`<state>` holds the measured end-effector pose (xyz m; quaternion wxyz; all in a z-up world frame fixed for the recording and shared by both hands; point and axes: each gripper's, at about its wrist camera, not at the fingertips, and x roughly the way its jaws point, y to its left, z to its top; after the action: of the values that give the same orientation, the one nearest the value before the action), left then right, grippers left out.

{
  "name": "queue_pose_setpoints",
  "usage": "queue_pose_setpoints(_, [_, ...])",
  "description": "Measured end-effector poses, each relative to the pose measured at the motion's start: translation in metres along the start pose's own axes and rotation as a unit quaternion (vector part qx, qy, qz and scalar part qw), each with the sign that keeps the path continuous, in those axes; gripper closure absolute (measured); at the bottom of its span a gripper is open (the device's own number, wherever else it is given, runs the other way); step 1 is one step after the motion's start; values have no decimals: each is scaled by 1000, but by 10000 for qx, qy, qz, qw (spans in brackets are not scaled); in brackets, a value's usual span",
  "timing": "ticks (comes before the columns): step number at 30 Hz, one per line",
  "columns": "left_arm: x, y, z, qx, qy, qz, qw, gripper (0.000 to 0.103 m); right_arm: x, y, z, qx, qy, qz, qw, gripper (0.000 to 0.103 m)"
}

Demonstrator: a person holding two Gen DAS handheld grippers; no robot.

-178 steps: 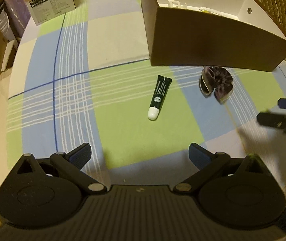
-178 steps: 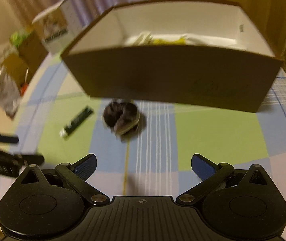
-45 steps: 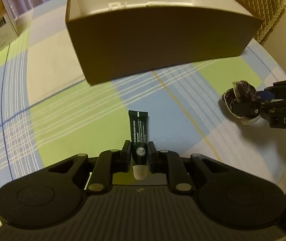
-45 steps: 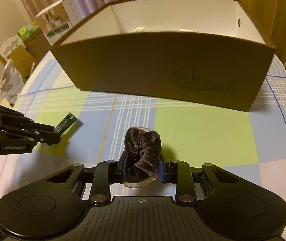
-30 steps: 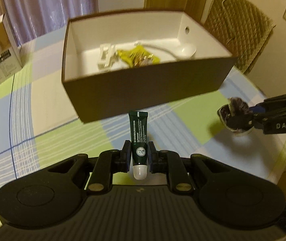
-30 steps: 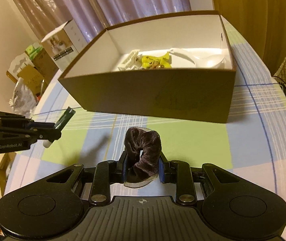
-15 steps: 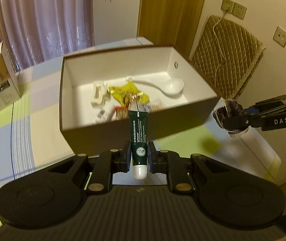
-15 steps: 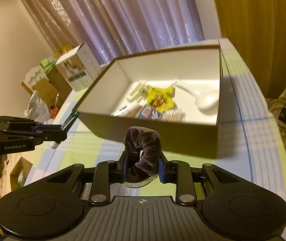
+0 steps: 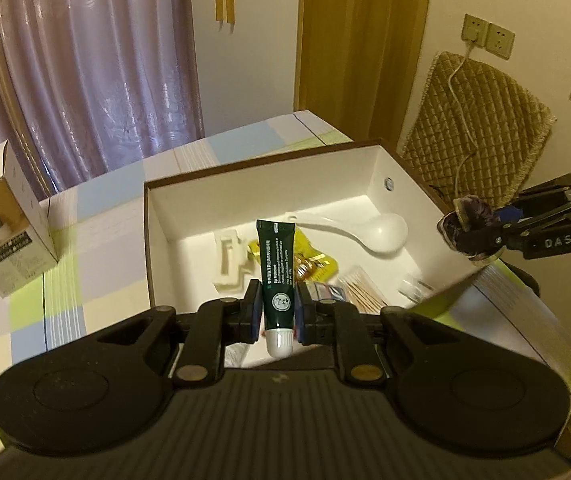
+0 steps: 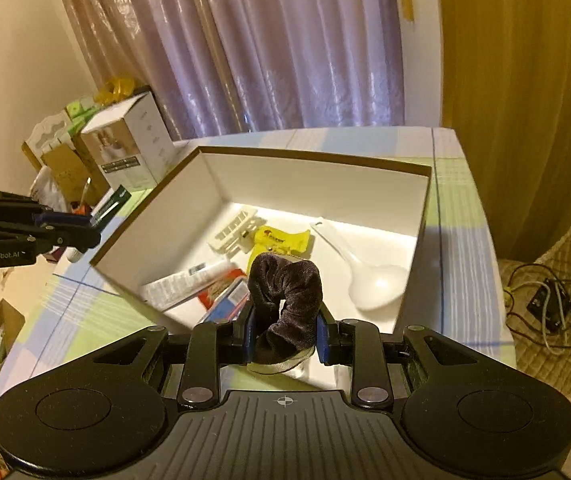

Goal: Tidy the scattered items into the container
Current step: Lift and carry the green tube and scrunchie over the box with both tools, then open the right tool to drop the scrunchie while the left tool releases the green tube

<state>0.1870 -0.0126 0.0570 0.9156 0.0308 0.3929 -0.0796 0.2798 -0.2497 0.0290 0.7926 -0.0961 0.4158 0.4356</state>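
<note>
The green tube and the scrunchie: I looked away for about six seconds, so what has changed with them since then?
Both were picked up off the table. The left gripper shut on the green tube, the right gripper shut on the dark scrunchie, and both were lifted and carried to the open box; neither is released yet. The box, its white spoon and yellow packet stayed put.

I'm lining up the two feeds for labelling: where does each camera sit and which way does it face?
Left wrist: on the left gripper, looking down into the open box; its fingers clamp a green tube, right gripper at the right edge.
Right wrist: on the right gripper, facing the box from another side; fingers pinch a dark scrunchie, left gripper at the left.
Shared: box, white spoon, yellow packet.
</note>
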Motion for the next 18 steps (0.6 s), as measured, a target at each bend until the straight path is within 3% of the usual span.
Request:
queue_pose_setpoints(10, [58,10,22,19,399,-75,9992,91,88,-16,23,-627,1207,-309,9902,71])
queue_pose_setpoints(18, [85,14,22,-19,621,-133,9980,91,108,-3,23,-1481,1313,-558,9786,71])
